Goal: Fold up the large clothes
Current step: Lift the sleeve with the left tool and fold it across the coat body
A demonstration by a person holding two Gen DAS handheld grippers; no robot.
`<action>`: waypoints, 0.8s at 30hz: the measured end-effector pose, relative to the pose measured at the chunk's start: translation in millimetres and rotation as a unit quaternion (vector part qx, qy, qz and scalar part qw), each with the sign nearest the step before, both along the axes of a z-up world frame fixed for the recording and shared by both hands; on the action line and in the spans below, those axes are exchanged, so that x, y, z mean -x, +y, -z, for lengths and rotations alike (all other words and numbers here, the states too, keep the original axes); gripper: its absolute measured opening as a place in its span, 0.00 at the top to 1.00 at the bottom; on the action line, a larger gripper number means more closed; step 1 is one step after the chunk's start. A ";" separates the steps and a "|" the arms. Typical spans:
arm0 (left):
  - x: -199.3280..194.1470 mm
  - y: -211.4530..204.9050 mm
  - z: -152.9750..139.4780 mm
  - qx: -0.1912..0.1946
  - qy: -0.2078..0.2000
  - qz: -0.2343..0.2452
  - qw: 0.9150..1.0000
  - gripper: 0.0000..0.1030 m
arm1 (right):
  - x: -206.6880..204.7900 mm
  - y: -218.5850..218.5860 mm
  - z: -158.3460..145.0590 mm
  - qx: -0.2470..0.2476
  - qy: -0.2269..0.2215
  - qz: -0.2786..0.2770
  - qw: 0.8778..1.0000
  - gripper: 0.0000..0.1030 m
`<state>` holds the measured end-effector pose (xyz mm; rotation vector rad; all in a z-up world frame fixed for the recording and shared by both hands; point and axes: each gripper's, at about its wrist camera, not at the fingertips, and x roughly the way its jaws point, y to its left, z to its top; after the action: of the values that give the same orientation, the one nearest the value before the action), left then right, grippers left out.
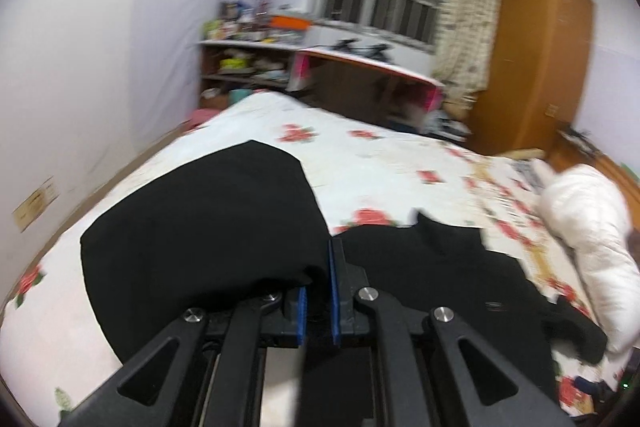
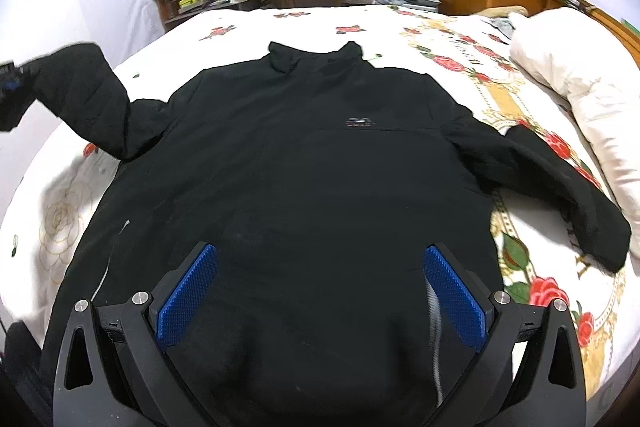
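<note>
Black jacket lies flat, front up, on a bed w/ rose-print sheet, collar at the far end, hem nearest the right gripper. Right gripper hovers over the hem, blue pads wide apart, nothing between them. Left gripper has its jaws closed narrow on the jacket's sleeve, lifted off the sheet at far left. White pillow lies far right, beside the other sleeve.
</note>
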<state>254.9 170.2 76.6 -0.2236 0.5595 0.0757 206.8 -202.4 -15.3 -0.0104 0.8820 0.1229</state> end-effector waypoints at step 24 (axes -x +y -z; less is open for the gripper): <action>-68.0 -248.7 131.8 -0.006 0.151 0.229 0.962 0.53 | 12.6 -86.2 37.6 -0.028 0.027 0.077 0.996 0.00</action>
<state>322.9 -78.5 -55.2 -0.0655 0.9029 -0.3425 194.2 -288.6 -52.9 0.1135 0.9294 0.0027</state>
